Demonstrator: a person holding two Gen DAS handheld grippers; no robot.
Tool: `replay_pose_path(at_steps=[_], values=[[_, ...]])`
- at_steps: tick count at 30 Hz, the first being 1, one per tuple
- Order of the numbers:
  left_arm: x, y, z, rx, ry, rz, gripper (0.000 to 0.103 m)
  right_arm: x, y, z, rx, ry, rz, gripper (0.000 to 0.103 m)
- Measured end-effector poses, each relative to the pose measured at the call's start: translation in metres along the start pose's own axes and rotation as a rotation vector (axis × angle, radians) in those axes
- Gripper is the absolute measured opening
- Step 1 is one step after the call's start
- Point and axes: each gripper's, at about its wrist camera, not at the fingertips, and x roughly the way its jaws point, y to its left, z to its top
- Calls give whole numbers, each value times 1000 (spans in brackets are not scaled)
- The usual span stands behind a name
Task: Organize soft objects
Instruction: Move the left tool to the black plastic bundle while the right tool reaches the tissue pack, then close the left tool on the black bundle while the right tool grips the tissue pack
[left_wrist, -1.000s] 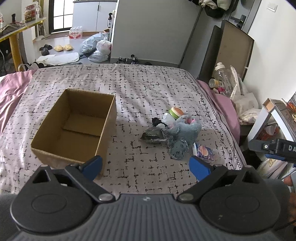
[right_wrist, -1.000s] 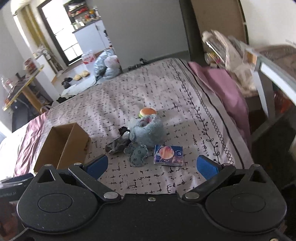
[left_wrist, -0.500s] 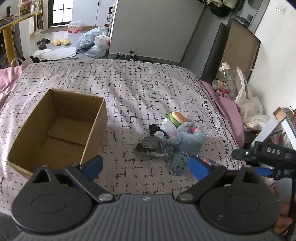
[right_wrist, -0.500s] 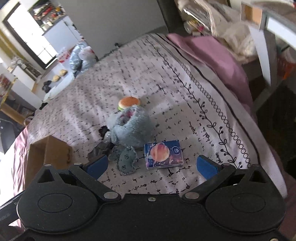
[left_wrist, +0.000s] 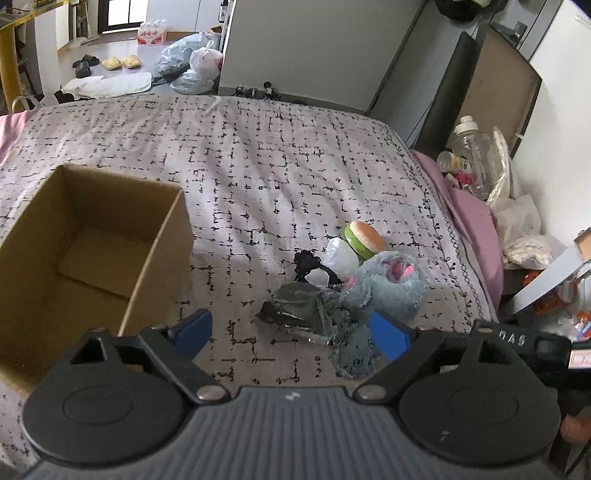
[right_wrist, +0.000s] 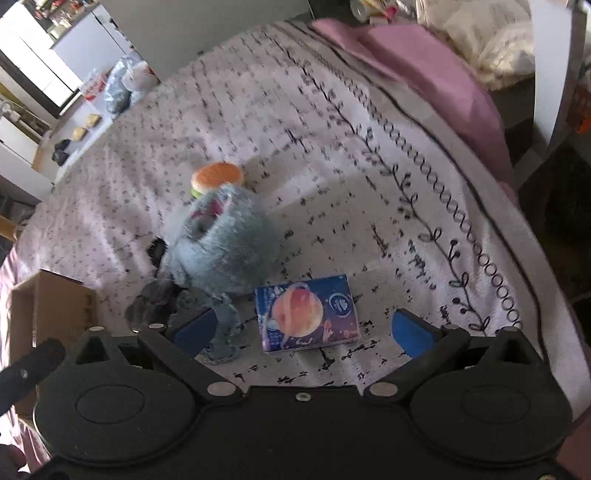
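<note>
A pile of soft things lies on the patterned bedspread: a fluffy blue plush (left_wrist: 388, 284) (right_wrist: 225, 243), a burger toy (left_wrist: 364, 236) (right_wrist: 218, 177), a small blue sock-like piece (left_wrist: 356, 356), a dark crumpled bag (left_wrist: 299, 308), a black hair tie (left_wrist: 308, 260) and a blue tissue pack (right_wrist: 308, 314). An open, empty cardboard box (left_wrist: 162, 236) (right_wrist: 55, 306) stands to the left. My left gripper (left_wrist: 291, 332) is open, just short of the pile. My right gripper (right_wrist: 303, 330) is open, its fingers either side of the tissue pack, above it.
The bed's right edge drops to a pink sheet (left_wrist: 469, 206) and a cluttered bedside with bottles and bags (left_wrist: 476, 162). A wall panel (left_wrist: 314, 48) stands behind the bed. Bags and slippers lie on the floor at the back left.
Both grippers have moved closer to the pile. The right gripper has come down over the tissue pack. Both stay open.
</note>
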Motion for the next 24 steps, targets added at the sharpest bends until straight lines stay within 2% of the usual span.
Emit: replay_pose_path(at_steps=[2, 5, 10, 16, 18, 20, 21, 24], values=[[11, -1, 2, 1, 12, 2, 91, 11, -4, 0, 24, 24, 7, 93], [25, -1, 5, -1, 30, 0, 90, 24, -11, 1, 64, 54, -2, 92], [50, 1, 8, -16, 63, 1, 89, 38, -3, 5, 33, 60, -63, 92], [78, 2, 7, -29, 93, -9, 89, 54, -4, 5, 40, 102, -62, 92], [90, 3, 7, -37, 107, -6, 89, 58, -2, 4, 38, 111, -59, 88], [99, 4, 7, -51, 121, -9, 82, 62, -2, 5, 46, 122, -36, 76], [102, 4, 6, -52, 125, -13, 80, 63, -2, 5, 53, 126, -28, 74], [107, 5, 5, -63, 129, -24, 64, 62, -6, 6, 86, 116, -14, 71]])
